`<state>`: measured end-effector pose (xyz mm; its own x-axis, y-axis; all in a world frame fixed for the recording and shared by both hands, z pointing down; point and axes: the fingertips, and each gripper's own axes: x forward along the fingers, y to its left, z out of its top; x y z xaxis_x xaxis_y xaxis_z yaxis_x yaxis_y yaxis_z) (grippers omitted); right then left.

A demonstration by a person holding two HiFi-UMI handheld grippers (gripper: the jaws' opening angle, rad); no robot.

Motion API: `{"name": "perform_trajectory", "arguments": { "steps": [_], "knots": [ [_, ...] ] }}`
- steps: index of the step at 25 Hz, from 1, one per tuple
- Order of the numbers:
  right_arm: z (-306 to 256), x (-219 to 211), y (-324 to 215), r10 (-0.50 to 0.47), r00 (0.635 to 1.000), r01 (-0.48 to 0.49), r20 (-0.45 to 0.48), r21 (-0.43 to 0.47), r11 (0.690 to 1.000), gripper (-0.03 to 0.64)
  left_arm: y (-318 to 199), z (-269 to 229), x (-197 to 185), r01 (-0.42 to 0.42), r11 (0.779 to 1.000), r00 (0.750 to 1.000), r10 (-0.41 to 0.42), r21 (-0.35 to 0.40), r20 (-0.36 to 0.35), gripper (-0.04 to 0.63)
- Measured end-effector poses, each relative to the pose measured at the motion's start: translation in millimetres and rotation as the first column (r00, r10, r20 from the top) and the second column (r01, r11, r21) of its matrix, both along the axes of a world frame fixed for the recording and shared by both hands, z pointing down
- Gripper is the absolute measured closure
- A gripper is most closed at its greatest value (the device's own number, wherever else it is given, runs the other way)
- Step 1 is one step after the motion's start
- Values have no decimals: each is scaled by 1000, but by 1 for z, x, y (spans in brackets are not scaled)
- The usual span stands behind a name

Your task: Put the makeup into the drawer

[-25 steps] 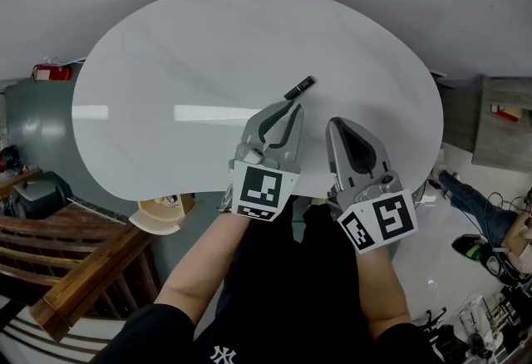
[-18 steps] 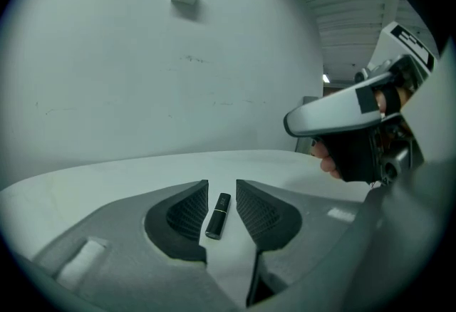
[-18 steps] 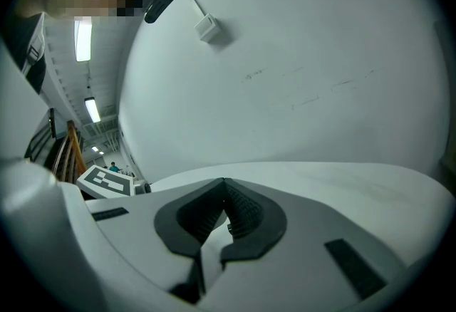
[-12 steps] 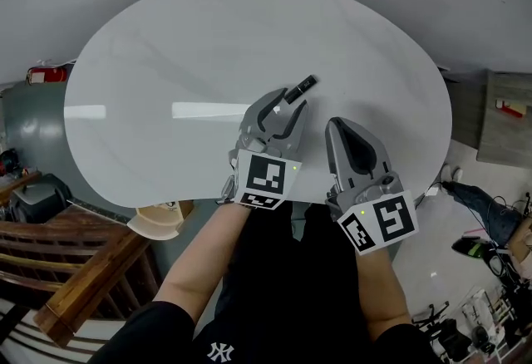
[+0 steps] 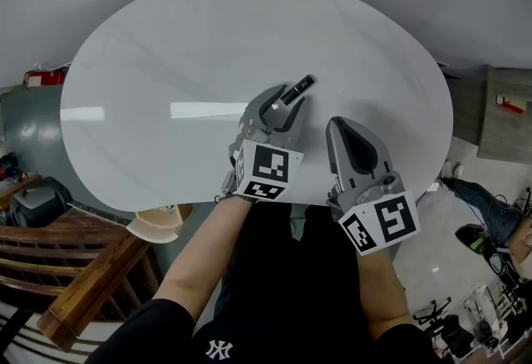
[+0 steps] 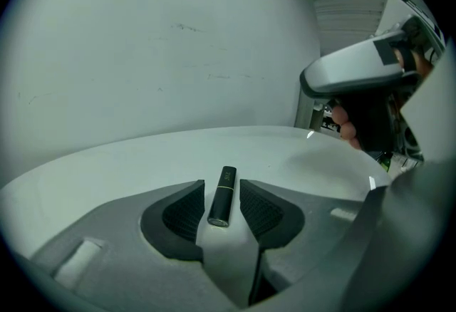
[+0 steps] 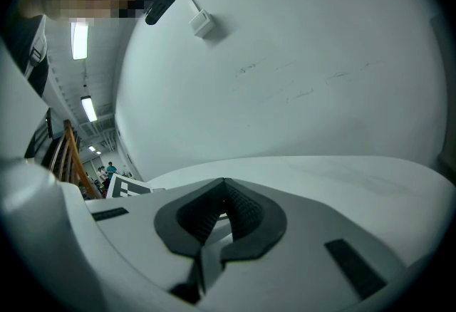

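**Pick-up step: lipstick not yet gripped**

Near edge: right hand-held gripper (image 7: 223, 189), jaws together, empty. Beyond it, left hand-held gripper (image 6: 221, 188), jaws just been opening, now apart, straddling near end of lipstick (image 6: 222, 198), pads clear. Lipstick lies flat on worktop (image 5: 166, 46), long axis pointing far-right. Next, likely: ease forward, close across barrel.

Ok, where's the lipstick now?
The lipstick lies right of centre on the white table in the head view, its near end between the jaws of the left gripper, which have just been opening.
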<state>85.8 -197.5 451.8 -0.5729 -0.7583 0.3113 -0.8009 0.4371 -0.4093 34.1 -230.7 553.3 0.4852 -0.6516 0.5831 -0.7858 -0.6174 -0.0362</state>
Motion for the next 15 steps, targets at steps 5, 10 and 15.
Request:
{"name": "perform_trajectory", "arguments": {
  "steps": [5, 10, 15],
  "knots": [
    [3, 2, -2, 4, 1000, -4, -5, -5, 1000, 601, -2, 8, 2, -15, 1000, 999, 16, -16, 30, 454],
    [4, 3, -4, 9, 1000, -10, -10, -9, 1000, 601, -2, 11, 2, -22, 1000, 997, 24, -17, 69, 456],
    [4, 3, -4, 16, 1000, -17, -13, -12, 1000, 601, -3, 14, 1, -19, 1000, 993, 21, -21, 115, 459]
  ]
}}
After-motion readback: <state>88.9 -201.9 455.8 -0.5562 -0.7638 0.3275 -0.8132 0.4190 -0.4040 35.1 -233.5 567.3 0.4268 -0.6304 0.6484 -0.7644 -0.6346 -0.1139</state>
